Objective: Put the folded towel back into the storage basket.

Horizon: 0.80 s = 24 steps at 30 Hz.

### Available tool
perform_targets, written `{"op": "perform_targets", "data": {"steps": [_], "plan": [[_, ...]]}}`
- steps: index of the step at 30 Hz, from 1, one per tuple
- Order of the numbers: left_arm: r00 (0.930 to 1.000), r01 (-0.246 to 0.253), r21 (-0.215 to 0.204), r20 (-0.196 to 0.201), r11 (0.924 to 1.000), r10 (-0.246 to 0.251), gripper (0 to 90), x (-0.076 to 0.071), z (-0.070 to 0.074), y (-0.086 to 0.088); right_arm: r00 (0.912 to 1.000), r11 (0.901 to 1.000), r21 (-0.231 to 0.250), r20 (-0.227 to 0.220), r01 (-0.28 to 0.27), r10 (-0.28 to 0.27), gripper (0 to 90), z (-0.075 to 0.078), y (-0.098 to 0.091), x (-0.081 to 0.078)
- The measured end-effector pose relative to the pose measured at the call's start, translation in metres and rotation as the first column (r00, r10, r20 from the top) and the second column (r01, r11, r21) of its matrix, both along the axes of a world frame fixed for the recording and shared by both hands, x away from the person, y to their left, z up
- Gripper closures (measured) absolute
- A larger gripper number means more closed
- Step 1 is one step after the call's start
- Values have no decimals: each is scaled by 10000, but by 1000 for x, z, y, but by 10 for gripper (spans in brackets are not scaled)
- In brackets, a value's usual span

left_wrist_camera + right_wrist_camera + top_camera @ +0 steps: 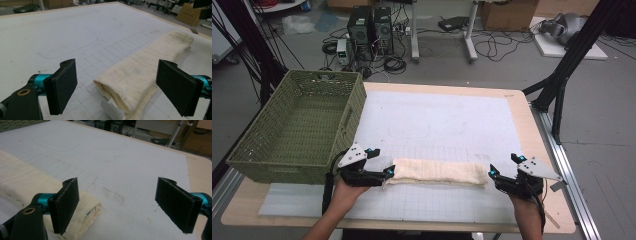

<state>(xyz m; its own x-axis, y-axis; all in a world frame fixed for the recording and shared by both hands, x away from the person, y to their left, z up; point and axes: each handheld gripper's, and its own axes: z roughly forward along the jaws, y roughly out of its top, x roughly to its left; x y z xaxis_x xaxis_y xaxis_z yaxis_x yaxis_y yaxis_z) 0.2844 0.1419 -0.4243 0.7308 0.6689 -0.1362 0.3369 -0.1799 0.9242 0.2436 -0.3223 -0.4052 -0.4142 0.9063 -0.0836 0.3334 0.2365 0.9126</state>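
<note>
left gripper (116,87) wide open | right gripper (116,206) wide open | towel (439,172) cream, folded long | white tag (110,110) visible from left gripper view

No readable text, labels or numbers; white tag (111,110) on towel (142,75) illegible.
</note>
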Motion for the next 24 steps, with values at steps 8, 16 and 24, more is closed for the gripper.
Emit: {"op": "perform_targets", "data": {"steps": [8,16,24], "plan": [[9962,299,443,-830,9986,-262,182,13,-8,-11,10000,10000,-16,-76,-1,1,178,0,0,0],[9914,148,918,-1309,9957,-26,193,20,-16,-21,10000,10000,-6,-90,-2,2,178,-1,0,0],[9840,129,1504,-1775,9885,141,314,23,-22,-26,9999,10000,-57,-124,-38,37,178,-1,1,0]]}}
